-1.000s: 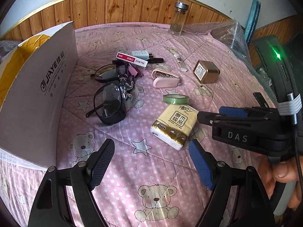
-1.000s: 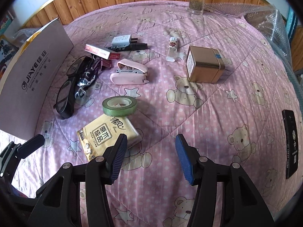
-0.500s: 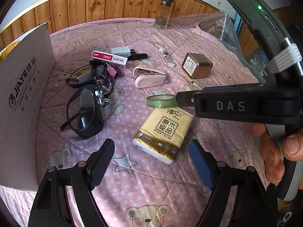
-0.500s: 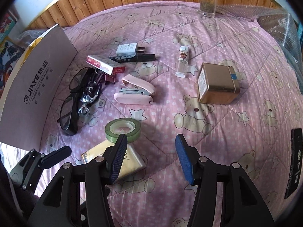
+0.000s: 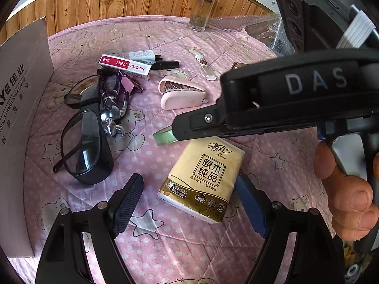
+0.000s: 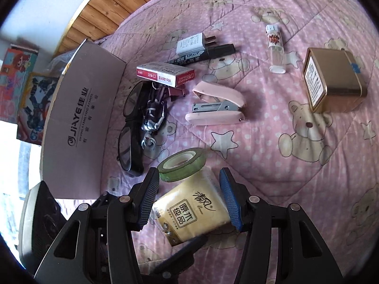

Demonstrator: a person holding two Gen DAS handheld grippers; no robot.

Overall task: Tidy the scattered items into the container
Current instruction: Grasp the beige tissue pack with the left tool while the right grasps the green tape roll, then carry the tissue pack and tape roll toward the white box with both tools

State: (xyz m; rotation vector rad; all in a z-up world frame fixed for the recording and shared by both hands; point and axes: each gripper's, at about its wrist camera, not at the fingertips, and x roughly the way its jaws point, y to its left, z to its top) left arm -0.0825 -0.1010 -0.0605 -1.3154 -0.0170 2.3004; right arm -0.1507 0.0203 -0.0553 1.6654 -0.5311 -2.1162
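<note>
On the pink bear-print quilt [image 6: 296, 153] lie 1 tissue pack [image 6: 191, 213], 1 green tape roll [image 6: 181, 164], 1 pink stapler [image 6: 216, 107], 1 staple box [image 6: 163, 74], 1 white charger [image 6: 190, 43], 1 black marker [image 6: 206, 53], 1 small clear bottle [image 6: 276, 47], 1 gold tin [image 6: 332, 80], 2 pairs of dark glasses [image 6: 130, 139] lying together, and a tangle of metal clips [image 6: 151, 116] on them. The cardboard box [image 6: 78, 123] stands at the far left edge, beside the glasses. The right gripper [image 6: 187, 198] is spread, its 2 pads either side of the tissue pack, not touching it that I can see; the tape roll sits just beyond, against the pack. The left gripper [image 5: 189, 203] is spread too, low over the quilt just short of the same pack. Only the left view shows the tall glass jar [image 5: 201, 9] by the wooden wall and the hand [image 5: 348, 189] on the other tool; there the tin is almost wholly hidden. Only the right view shows it whole.
</note>
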